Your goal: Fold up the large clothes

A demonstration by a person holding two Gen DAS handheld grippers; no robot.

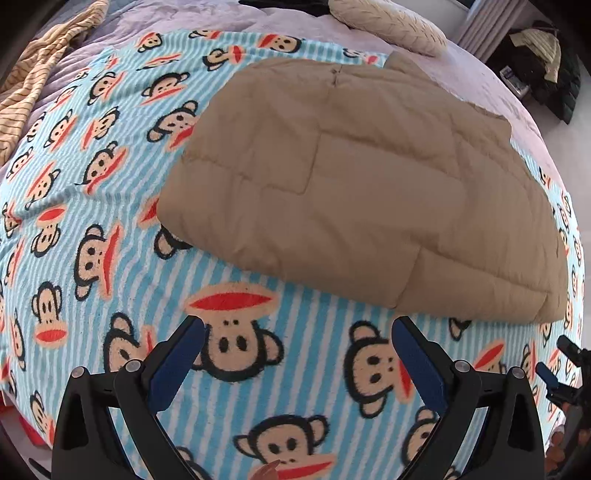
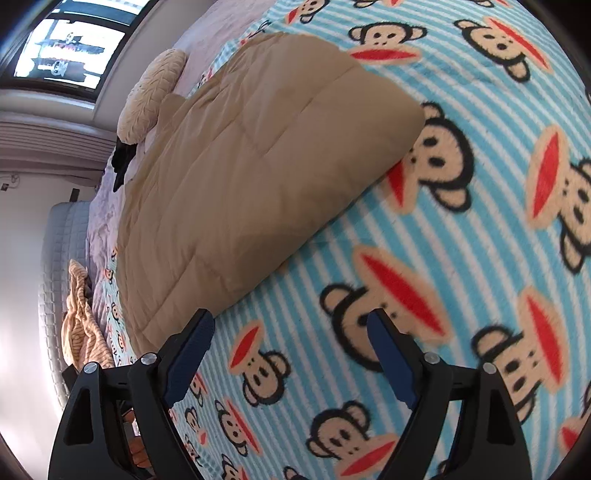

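Looking left to right across the left wrist view, we saw a striped tan garment point(image 1: 40, 62) crumpled at the far left of the bed point(image 1: 236, 26), then a blue striped monkey blanket point(image 1: 110, 229) spread over it. On that blanket lay the folded tan quilted coat point(image 1: 351, 184), flat, its near edge just beyond our left hand-held gripper point(image 1: 297, 326). That gripper's blue-padded jaws stood wide apart with nothing between them, poised over the blanket. A cream pillow point(image 1: 391, 26) sat behind the coat, and at the far right edge part of the right hand-held gripper point(image 1: 565, 369) showed.

In the right wrist view, the striped garment point(image 2: 83, 325) lay at the left, the pillow point(image 2: 155, 92) further along, and the coat point(image 2: 251, 173) stretched across the blanket point(image 2: 461, 221). Our right hand-held gripper point(image 2: 290, 326) was spread wide and empty, its left finger point(image 2: 192, 350) near the coat's corner; we could not tell whether it touched.
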